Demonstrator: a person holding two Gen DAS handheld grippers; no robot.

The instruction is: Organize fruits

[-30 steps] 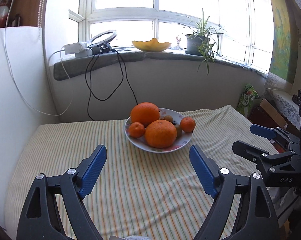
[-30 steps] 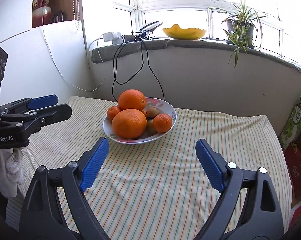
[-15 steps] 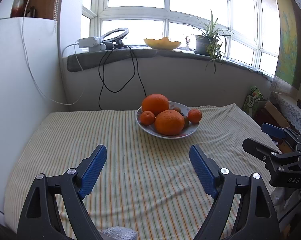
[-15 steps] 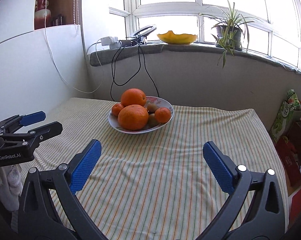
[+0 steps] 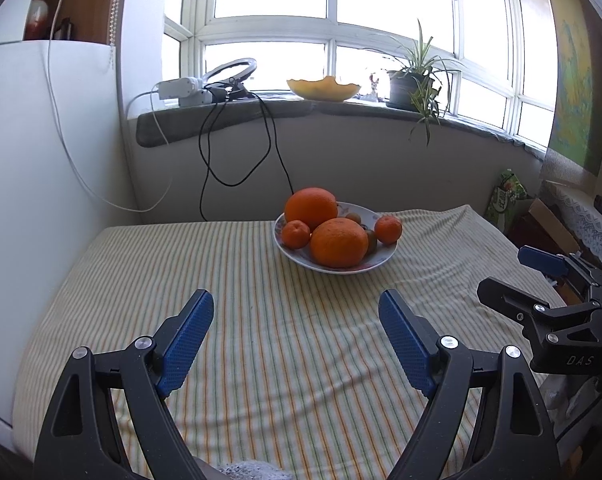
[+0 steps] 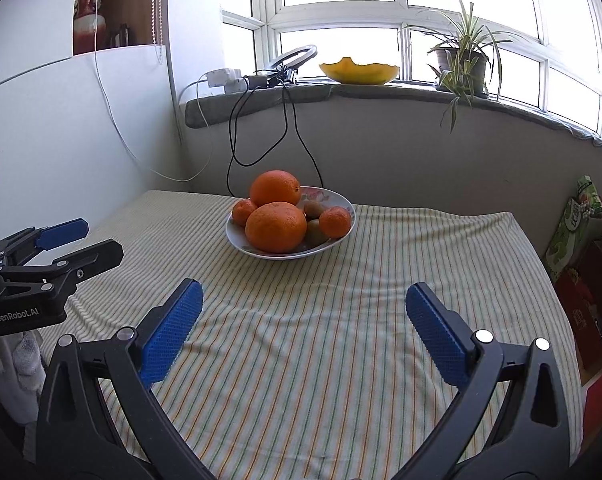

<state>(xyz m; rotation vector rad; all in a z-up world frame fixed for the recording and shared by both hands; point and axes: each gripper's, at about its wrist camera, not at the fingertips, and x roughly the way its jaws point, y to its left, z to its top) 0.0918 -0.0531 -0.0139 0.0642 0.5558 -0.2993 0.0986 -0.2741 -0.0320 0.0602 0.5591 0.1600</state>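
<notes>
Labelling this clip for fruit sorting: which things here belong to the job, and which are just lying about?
Job: plate; two big oranges; two small tangerines; kiwis; both grippers, left and right, open and empty.

Lying about: yellow bowl, plant, cables, striped cloth.

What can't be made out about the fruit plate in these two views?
- Kiwis: partly hidden behind the front orange in both views, so their count is uncertain.
- Plate: its floral pattern is mostly covered by fruit.
- Far side of the back orange: faces away from both cameras.
</notes>
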